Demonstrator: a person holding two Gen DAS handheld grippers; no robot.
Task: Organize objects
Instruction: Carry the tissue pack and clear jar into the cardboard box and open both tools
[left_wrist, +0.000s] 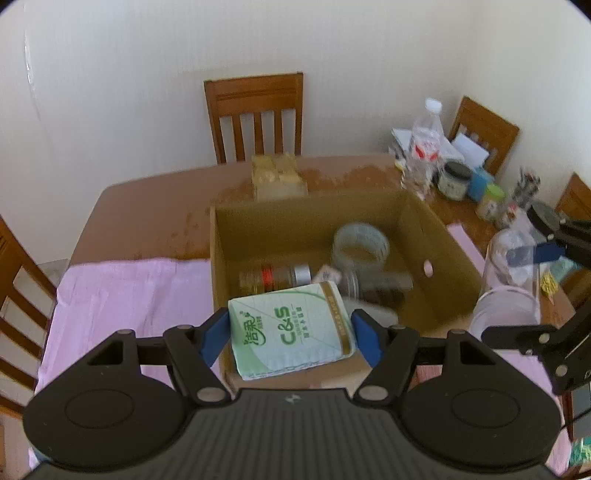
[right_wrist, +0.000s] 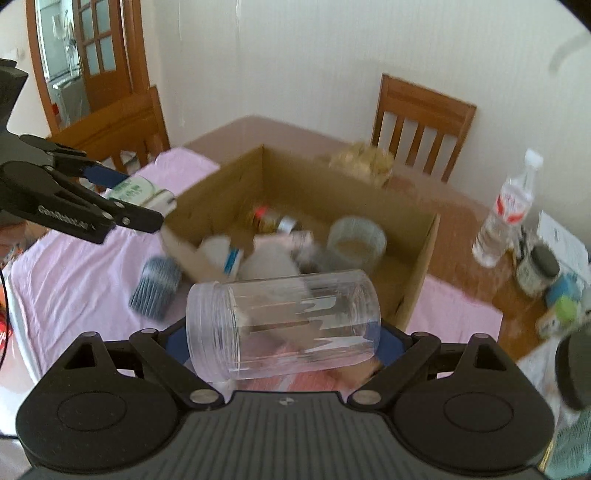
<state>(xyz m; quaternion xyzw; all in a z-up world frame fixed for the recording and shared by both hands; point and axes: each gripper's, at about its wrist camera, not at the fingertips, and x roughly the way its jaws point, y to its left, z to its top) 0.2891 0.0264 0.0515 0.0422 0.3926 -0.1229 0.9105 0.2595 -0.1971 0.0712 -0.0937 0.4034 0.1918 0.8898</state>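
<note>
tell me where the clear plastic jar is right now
The clear plastic jar lies sideways, clamped in the right tongs, just in front of the cardboard box's near wall, above the pink cloth.

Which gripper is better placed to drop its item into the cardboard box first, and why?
Left, probably: the left gripper holds its tissue pack over the cardboard box rim; the right gripper's clear jar hangs nearer the pink cloth.

Wooden chair (left_wrist: 255, 114) against white wall, pink cloth (left_wrist: 129, 295) on brown table (left_wrist: 155, 206), glazed door (right_wrist: 96, 48)
</note>
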